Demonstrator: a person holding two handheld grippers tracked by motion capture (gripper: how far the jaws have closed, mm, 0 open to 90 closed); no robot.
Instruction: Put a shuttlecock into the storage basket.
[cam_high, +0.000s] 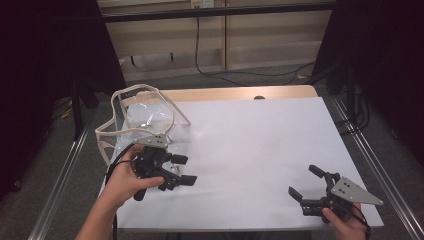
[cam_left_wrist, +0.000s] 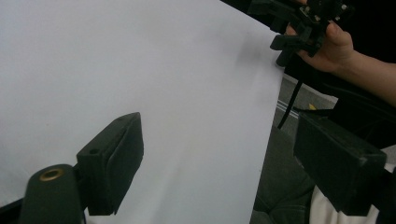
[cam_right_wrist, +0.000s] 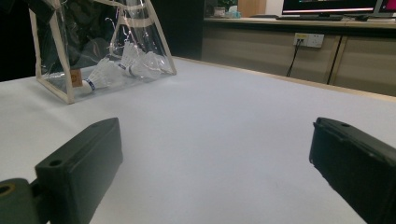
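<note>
A clear plastic bag (cam_high: 145, 117) with cream trim and handles stands at the back left of the white table (cam_high: 250, 140). In the right gripper view the bag (cam_right_wrist: 93, 46) holds white shuttlecocks (cam_right_wrist: 100, 74). My left gripper (cam_high: 187, 170) hovers just in front of the bag, pointing right; its jaws stand open with nothing between them (cam_left_wrist: 219, 154). My right gripper (cam_high: 302, 181) rests near the front right corner, pointing left toward the bag, open and empty (cam_right_wrist: 215, 163). The right hand and its gripper (cam_left_wrist: 280, 28) also appear far off in the left gripper view.
A wooden strip (cam_high: 240, 93) borders the table's far edge. Metal rails (cam_high: 60, 175) run along both sides. A black cable (cam_high: 210, 70) trails on the floor behind, before pale cabinets (cam_right_wrist: 299, 51). Dark curtains hang left and right.
</note>
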